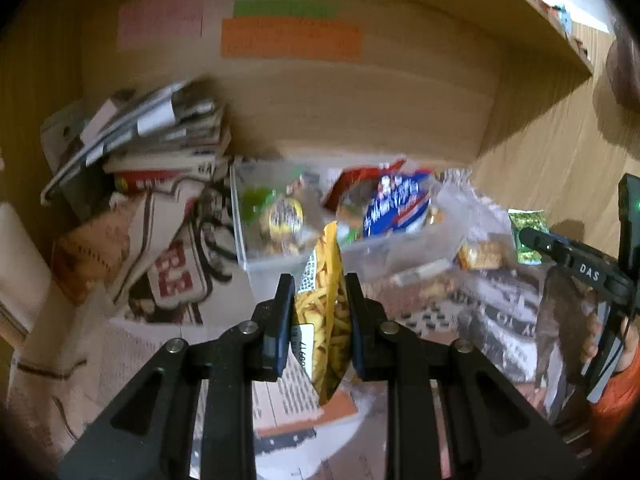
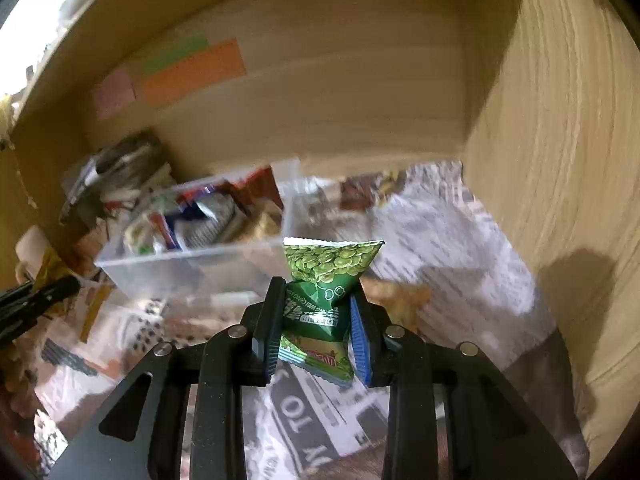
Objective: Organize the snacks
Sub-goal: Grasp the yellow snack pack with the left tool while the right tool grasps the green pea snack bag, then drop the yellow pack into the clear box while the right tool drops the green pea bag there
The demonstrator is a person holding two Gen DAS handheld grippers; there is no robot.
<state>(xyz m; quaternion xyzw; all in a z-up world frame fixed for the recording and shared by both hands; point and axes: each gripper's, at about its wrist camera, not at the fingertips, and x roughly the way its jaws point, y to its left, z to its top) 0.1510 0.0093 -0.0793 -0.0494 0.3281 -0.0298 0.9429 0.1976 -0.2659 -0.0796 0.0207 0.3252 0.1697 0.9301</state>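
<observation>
Both views are dim and warm yellow, with strong fisheye bending and black corners. Bright overexposed daylight enters only at the upper right of the left wrist view and the upper left of the right wrist view. The clear bin [image 1: 288, 256] and the paper stack [image 1: 160, 136] are smeared by motion blur. A dark soft shadow lies on the wooden side wall [image 2: 568, 184].

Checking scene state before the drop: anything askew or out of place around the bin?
Yes. A few snack packets lie loose on the newspaper beside the clear bin, not in it. The pile of papers left of the bin is a slumped, crooked heap. Both held packets, yellow and green, look intact.
</observation>
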